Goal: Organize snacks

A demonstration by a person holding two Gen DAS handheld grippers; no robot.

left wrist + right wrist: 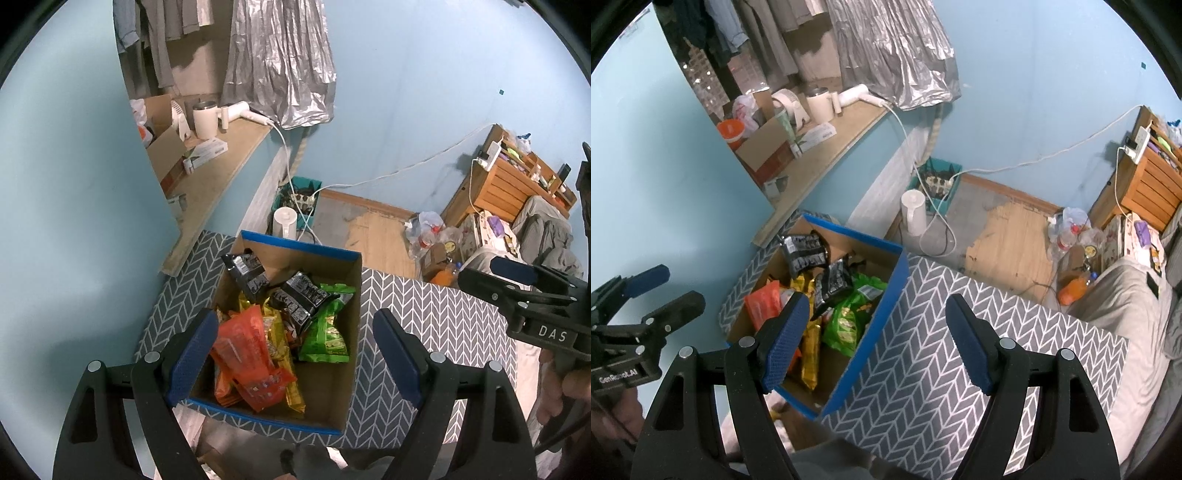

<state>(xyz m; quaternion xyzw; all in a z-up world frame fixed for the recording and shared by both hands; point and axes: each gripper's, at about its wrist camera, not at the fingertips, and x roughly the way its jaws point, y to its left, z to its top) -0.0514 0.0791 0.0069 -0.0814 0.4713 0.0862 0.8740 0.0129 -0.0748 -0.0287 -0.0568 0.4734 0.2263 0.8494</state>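
A blue-rimmed cardboard box (352, 295) stands on a grey herringbone table (424, 314). It holds snack packs: black ones (299, 299), a green one (327, 332), orange ones (247, 354) and yellow ones (280, 343). My left gripper (293, 358) is open and empty, held above the box. My right gripper (875, 343) is open and empty, over the box's right wall (882, 306) and the table (942, 362). The box's snacks show in the right wrist view too, with the green pack (849, 317). Each gripper appears in the other's view: the right one (517, 280) and the left one (646, 295).
A wooden shelf (221, 173) with a white cup (204, 120) and boxes runs along the left wall. On the floor beyond stand a white jug (284, 221), a teal bin (299, 199) with cables, and bottles (428, 240). A bed (1126, 295) lies to the right.
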